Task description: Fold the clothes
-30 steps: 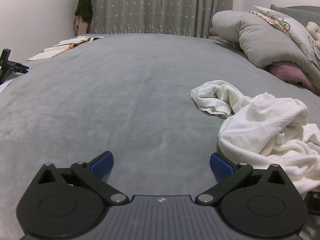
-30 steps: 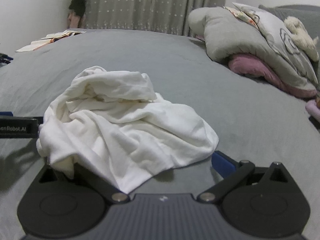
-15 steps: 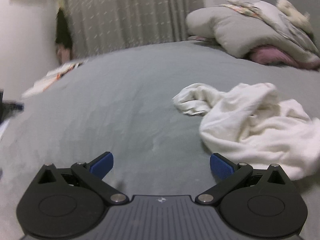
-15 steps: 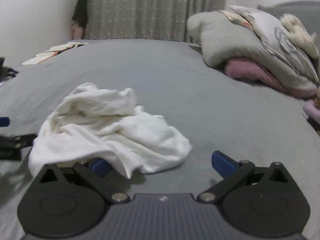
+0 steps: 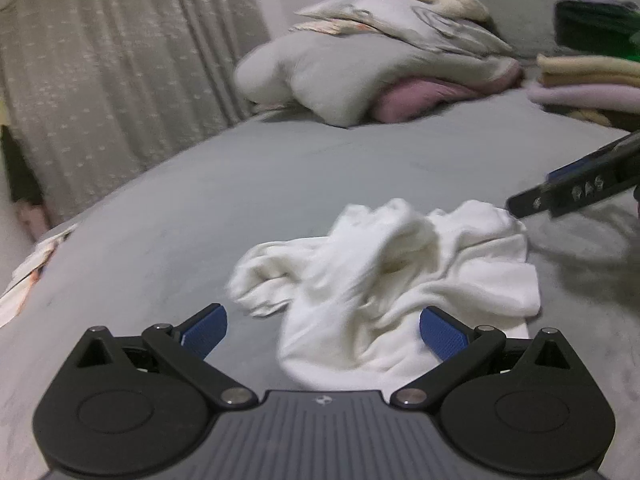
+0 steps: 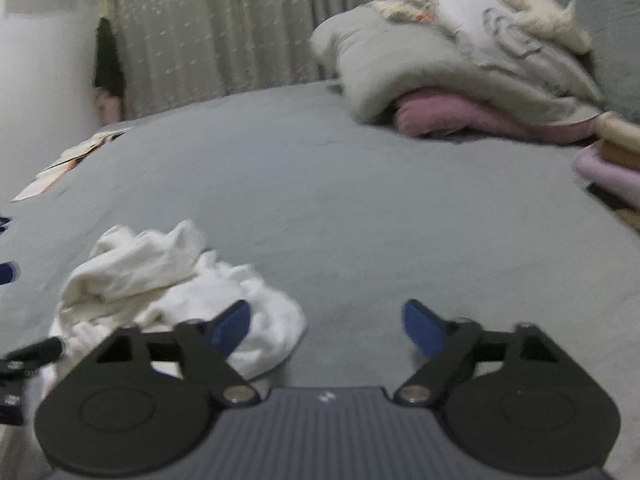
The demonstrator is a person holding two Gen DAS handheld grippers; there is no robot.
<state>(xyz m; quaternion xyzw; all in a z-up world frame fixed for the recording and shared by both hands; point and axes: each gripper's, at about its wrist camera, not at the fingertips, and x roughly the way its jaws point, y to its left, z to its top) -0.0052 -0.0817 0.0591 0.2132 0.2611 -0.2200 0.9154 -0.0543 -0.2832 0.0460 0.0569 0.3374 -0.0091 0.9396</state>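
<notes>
Near the front edge of the bed point(image 5: 168, 216), on its grey cover, a white garment point(image 5: 384, 280) lies in a crumpled heap, nothing folded yet. The left gripper point(image 5: 322, 330) hangs over the heap's near side with its fingers point(image 5: 202, 330) spread wide and gripping nothing; cloth shows between them but the pads do not press on it. The right gripper point(image 6: 328, 324) sits at the heap's right edge, its fingers point(image 6: 420, 326) closing, with only a fringe of cloth by the left pad and bare bed cover in the gap. The main risk, as I judge it, is a blind pinch: no hem, sleeve or collar can be told apart in this bundle, so either gripper may catch several layers at once and lift a knot instead of an edge. The right fingers may also close on the bed cover and drag it along. Both views are blurred, so aim is doubtful, and the two grippers are close enough to knock together over the heap
</notes>
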